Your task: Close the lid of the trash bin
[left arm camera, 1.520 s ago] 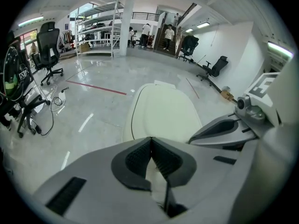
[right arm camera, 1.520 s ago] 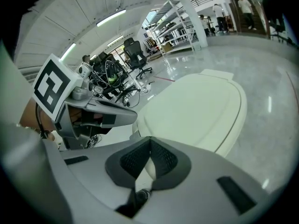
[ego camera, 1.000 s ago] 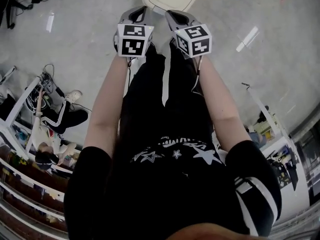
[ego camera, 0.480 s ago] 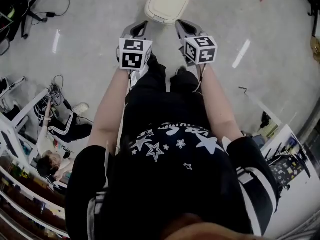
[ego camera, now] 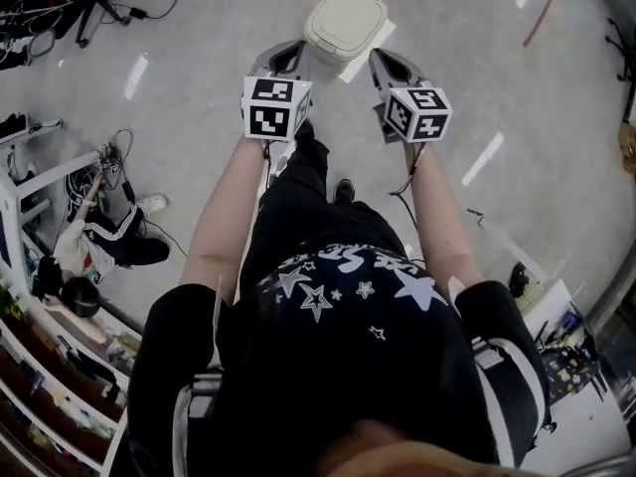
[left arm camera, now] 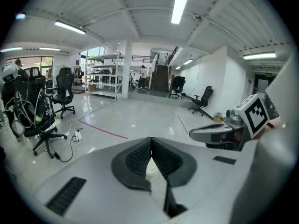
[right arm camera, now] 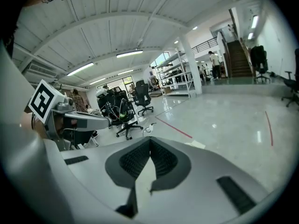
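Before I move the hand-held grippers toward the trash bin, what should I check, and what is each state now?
1. Left hand-held gripper empty, jaws together: ok.
2. Right hand-held gripper empty, jaws together: ok.
3. Cream, rounded-square plastic trash bin in the head view, ahead of both grippers: ok.
4. Both grippers apart from the bin: ok.
5. Lid fully down: cannot tell; from above it looks flat.

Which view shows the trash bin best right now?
Head view. The trash bin stands on the floor just beyond the left gripper and right gripper, its cream top seen from above. Both gripper views look out level across the room at floor, chairs and shelving; I cannot make out the bin in either.
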